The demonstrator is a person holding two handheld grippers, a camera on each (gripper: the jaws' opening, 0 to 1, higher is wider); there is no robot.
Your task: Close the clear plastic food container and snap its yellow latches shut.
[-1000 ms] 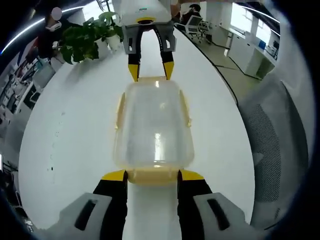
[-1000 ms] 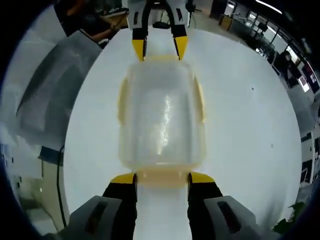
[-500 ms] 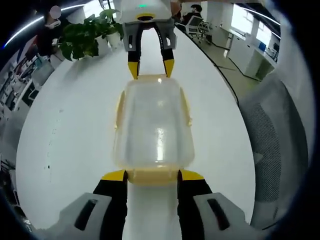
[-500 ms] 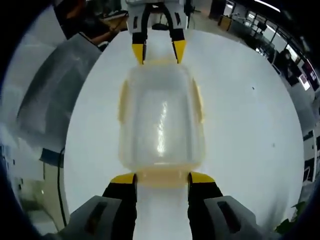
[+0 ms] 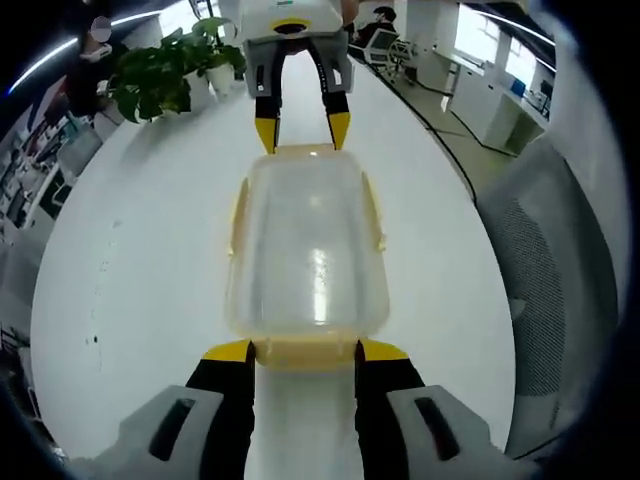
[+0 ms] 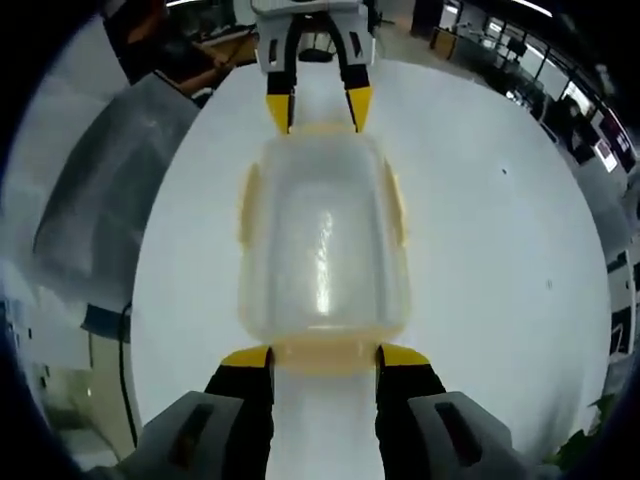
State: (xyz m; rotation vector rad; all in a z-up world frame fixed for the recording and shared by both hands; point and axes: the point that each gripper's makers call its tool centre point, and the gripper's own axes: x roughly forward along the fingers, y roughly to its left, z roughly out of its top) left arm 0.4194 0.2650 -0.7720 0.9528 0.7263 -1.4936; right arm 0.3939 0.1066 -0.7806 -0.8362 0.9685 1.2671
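White table [image 5: 130,270] [image 6: 480,230] is round-ended and takes up most of both views. A grey mesh chair [image 5: 560,270] [image 6: 95,190] sits just beside its edge; office w/ desks and windows blurs out beyond.

Clear box [image 5: 306,245] [image 6: 322,245] sits on the table mid-frame, lid on top, long axis running btwn the two claws. Yellow latches [image 5: 238,215] [image 6: 247,205] run along both long sides, lying close against the walls; can't tell if they're snapped. A short-end latch [image 5: 305,352] [image 6: 324,356] sits at the near end in each view, another at the far end by the opposite claw.

Left claw [image 5: 305,350] [image 6: 319,108]: jaws apart, yellow tips either side of the near short-end latch, at or touching the box corners, in the left gripper view. In the right gripper view it stands at the far end, tips spread at the box's far edge.

Right claw [image 6: 324,355] [image 5: 301,132]: same deal, jaws apart, tips flanking the near end latch in its own view; across the box in the left gripper view, tips at the far rim. Neither is clamped on anything.

Potted plant [image 5: 165,75] stands on the table's far end, well apart from the box. Black cable [image 6: 122,375] runs along the table's edge by the chair.
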